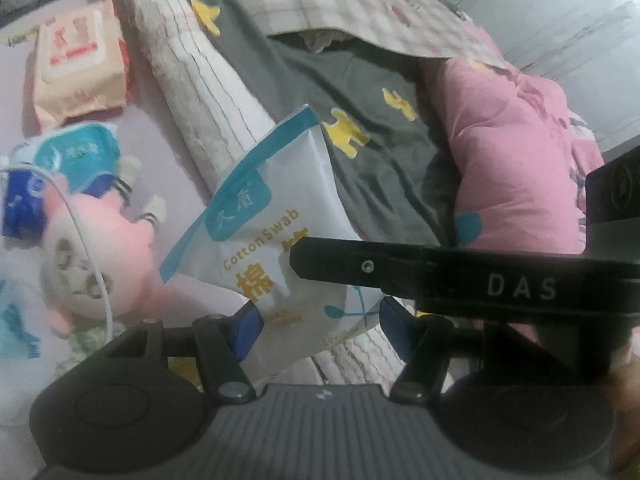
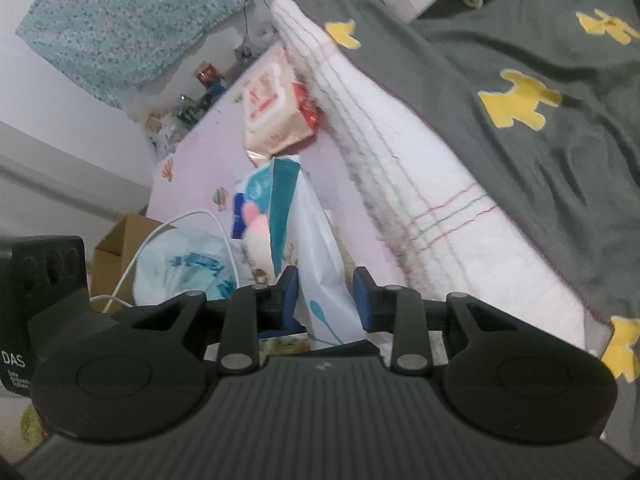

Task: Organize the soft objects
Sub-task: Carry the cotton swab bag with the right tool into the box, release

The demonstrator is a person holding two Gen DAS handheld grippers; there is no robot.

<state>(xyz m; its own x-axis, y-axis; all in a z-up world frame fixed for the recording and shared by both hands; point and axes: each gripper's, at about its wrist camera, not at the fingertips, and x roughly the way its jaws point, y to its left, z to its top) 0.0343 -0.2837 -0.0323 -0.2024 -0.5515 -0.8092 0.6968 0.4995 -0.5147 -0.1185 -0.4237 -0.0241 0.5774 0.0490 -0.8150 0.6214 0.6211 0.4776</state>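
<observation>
While both grippers, left (image 1: 314, 326) and right (image 2: 326, 300), pinch it, the pouch (image 1: 272, 216) at centre frame reads "Cotton Swab"

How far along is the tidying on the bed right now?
Nothing looks sorted yet. In hand: the cotton swab pouch, lifted between the left gripper and right gripper. Left: the pink plush toy, the orange wipes pack and the blue tissue packs, all loose on the pink sheet.

Left tongs (image 1: 316, 330) and right tongs (image 1: 294, 262) grip cotton-swab pack (image 1: 276, 216).
</observation>
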